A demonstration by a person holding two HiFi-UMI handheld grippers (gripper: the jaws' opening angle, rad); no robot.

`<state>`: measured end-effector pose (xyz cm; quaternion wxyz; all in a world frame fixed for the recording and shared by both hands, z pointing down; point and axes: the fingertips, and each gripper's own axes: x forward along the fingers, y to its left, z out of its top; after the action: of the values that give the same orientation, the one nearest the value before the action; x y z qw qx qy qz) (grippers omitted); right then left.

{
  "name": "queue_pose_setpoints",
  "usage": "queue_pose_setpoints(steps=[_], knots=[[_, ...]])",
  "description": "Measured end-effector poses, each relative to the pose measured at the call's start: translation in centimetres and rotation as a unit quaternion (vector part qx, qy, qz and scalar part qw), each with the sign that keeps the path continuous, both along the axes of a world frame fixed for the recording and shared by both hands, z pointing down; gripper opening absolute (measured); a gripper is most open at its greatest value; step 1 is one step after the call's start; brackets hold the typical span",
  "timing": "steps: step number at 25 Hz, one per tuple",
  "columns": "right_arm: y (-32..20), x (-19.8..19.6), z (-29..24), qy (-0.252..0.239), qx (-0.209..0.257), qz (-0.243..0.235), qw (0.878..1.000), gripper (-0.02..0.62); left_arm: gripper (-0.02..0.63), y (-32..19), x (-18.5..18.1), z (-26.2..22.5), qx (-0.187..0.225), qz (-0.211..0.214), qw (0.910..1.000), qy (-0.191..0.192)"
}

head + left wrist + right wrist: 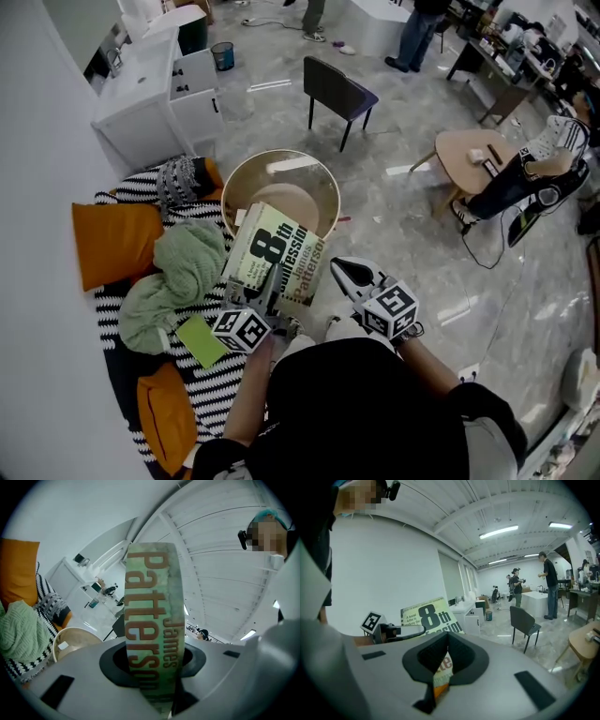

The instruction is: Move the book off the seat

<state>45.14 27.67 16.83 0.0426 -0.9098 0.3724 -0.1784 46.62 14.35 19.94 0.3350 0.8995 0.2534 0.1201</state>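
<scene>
The book's (277,255) lower edge is hidden behind the left gripper (265,305). That gripper is clamped on the spine, and the book stands upright ahead of it, in the air over a round tub (242,183). The right gripper (350,272), just beside the book, has its jaws nearly together and holds nothing; contact cannot be judged. The book is a glossy paperback with a green-cream cover.

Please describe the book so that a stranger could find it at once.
Look at the striped black-and-white seat by the white wall. At its edge, near the round beige tub, the left tool holds the book. Unlike the soft green cloth and orange cushion, it shows a big black "8th".
</scene>
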Motion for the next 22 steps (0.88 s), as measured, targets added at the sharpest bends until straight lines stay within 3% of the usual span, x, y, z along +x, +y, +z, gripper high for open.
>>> queue_pose_setpoints(steps=[8, 18, 22], knots=[[0.6, 2.7, 0.7, 0.0, 0.0, 0.005, 1.0, 0.015, 0.163, 1.1, 2.0, 0.8, 0.005, 0.013, 0.9999, -0.008], [4.6, 10.2, 1.6, -0.004, 0.009, -0.035, 0.999, 0.015, 0.163, 3.9, 7.7, 0.9, 0.006, -0.047, 0.9988, -0.012], [6.0, 13.6, 2.0, -0.006, 0.016, -0.071, 0.997, 0.015, 0.163, 5.3, 9.7, 0.9, 0.006, -0.086, 0.9961, -0.016]])
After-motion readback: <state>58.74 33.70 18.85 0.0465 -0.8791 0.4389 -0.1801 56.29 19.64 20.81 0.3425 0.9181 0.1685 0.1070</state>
